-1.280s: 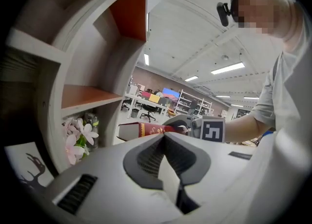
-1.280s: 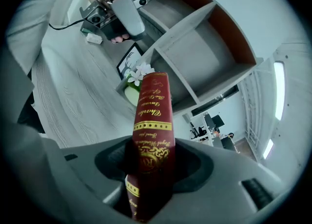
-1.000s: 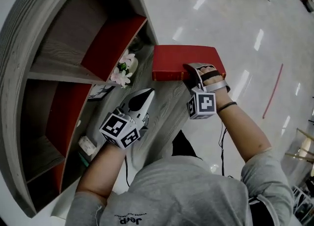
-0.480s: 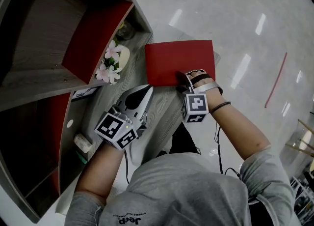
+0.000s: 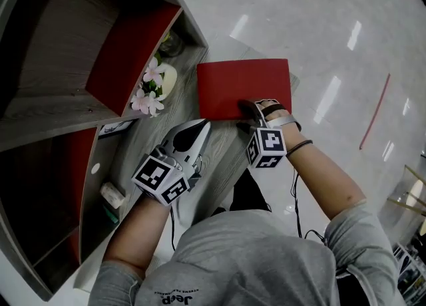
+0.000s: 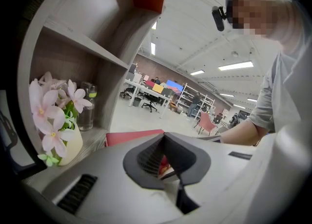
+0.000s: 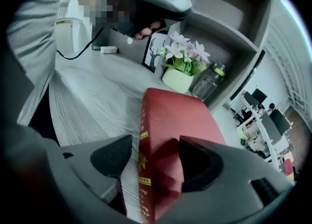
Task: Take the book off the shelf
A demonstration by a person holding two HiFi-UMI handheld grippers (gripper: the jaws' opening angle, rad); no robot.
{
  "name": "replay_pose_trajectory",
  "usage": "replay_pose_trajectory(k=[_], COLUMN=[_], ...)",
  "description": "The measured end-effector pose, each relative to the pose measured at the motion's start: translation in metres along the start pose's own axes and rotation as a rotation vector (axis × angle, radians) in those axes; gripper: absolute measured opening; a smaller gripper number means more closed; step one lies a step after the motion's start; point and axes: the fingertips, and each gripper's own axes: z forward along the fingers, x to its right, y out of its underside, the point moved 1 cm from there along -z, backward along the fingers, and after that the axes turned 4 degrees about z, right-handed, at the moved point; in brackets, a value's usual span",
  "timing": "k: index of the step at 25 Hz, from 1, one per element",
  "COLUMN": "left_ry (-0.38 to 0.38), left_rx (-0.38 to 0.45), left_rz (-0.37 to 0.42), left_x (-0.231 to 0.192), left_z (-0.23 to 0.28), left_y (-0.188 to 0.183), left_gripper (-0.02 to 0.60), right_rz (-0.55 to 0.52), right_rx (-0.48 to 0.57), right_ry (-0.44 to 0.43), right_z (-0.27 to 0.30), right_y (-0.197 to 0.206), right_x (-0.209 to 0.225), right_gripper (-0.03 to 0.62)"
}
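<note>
Head view: the change I care about is the book point(image 5: 243, 88). A second ago it stood on edge at the far end of the desk point(image 5: 219, 158), spine toward me. Now it lies flat there, red cover up, clear of the shelf point(image 5: 73, 92) and just beside the flowers point(image 5: 148, 95). The right gripper point(image 5: 256, 110) is at its near edge and its jaws have just been opening. I read that as the set-down, so the task looks all but finished. What's left, as I judge it, is drawing the right hand back. That forearm reaches in from the lower right, with the wrist tipped so the gripper pitches steeply down onto the book. The left gripper point(image 5: 200, 128) hangs over the desk nearer to me, aimed roughly level toward the shelf, well apart from the book.

Left gripper view: the left gripper's point(image 6: 165, 142) jaws sit together with nothing in them. Only a sliver of red shows past the tips. That is the book point(image 6: 131, 137) lying beyond on the desk, with the flowers point(image 6: 53, 111) to the left.

Right gripper view: the right gripper's point(image 7: 156, 158) jaws stand wide. The book point(image 7: 170, 116) is between them, spine toward the camera, but a strip of desk shows between the left jaw and the spine. I take the grip as let go.
</note>
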Motion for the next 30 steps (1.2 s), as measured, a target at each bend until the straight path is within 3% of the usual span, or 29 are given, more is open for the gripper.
replay_pose_trajectory(k=[23, 26, 30], left_ry=[-0.048, -0.064, -0.108], left_rx=[0.048, 0.062, 0.096], left_rz=[0.005, 0.011, 0.033], left_x=[0.004, 0.004, 0.010], left_z=[-0.019, -0.024, -0.043], left_y=[-0.014, -0.021, -0.046], left_gripper=[0.028, 0.028, 0.028], right_rz=[-0.005, 0.017, 0.102], right_rx=[-0.028, 0.000, 0.114], right_ry=[-0.036, -0.009, 0.024], right_z=[-0.002, -0.011, -0.050], right_y=[0.000, -0.009, -0.047], right_x=[0.003, 0.014, 0.046], right_gripper=[0.327, 0.337, 0.336])
